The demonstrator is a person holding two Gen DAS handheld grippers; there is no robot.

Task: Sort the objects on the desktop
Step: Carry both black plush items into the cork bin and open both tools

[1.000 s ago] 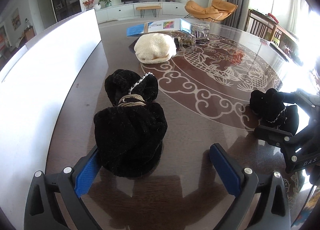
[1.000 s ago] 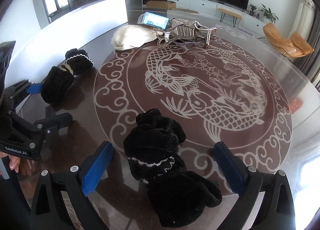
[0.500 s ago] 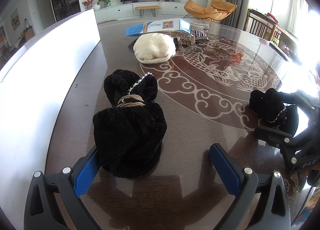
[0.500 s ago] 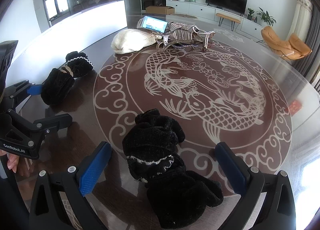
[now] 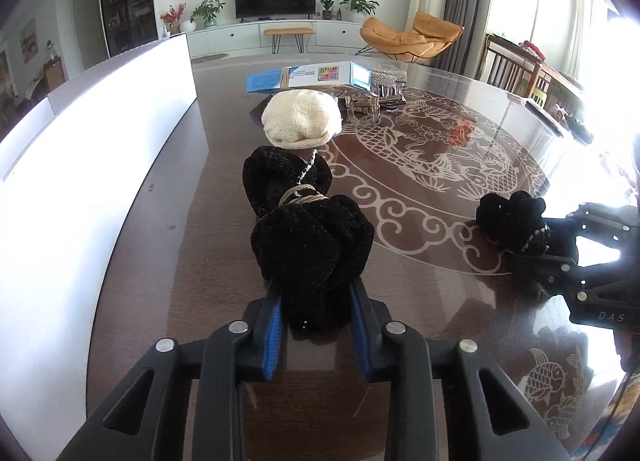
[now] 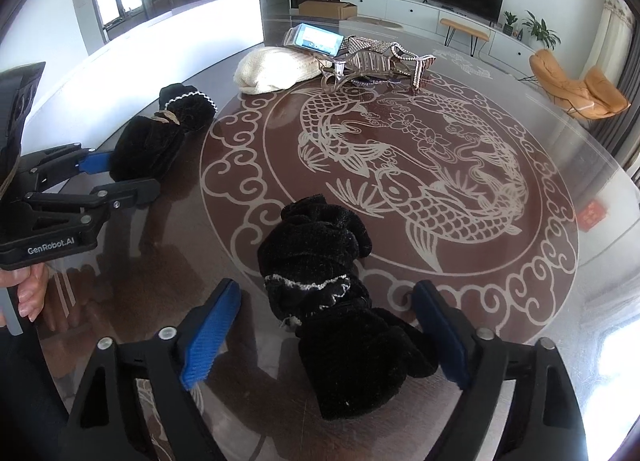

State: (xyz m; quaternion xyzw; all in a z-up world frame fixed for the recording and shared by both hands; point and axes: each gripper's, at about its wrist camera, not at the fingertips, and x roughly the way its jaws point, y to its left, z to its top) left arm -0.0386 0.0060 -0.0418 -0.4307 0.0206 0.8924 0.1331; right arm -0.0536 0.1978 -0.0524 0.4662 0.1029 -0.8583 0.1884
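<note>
Taking the fish medallion (image 6: 400, 165) inlaid in the table (image 5: 168, 261) as the landmark, the nearest thing in the right wrist view is the right gripper (image 6: 328, 337), whose blue pads (image 6: 210, 335) are spread wide on either side of a black velvet glove (image 6: 340, 309). This glove is laid on the near rim of the medallion, its bulky end between the fingers and its frilled cuff end pointing away along the gripper's own axis toward the fish, so its long axis is judged to run straight ahead of the jaws and not across them. Neither pad is seen touching the fabric; a plain closing of the jaws is judged to be all that the coming grasp calls for. Off the medallion's left side, near the white board (image 6: 168, 45), the left gripper (image 5: 316, 325) is seen pressed together on the near end of a second black glove (image 5: 308, 233), which is bound with a straw-coloured band and likewise stretches away from the fingers. Each glove is thus nearer its own gripper, and the two are well apart. Beyond the bound glove, just outside the medallion's far left edge, a cream knitted hat (image 5: 302, 125) is set, and behind it a blue-and-white box (image 5: 324, 75) and a pair of rhinestone sandals (image 6: 376, 61) are found at the far rim.
</note>
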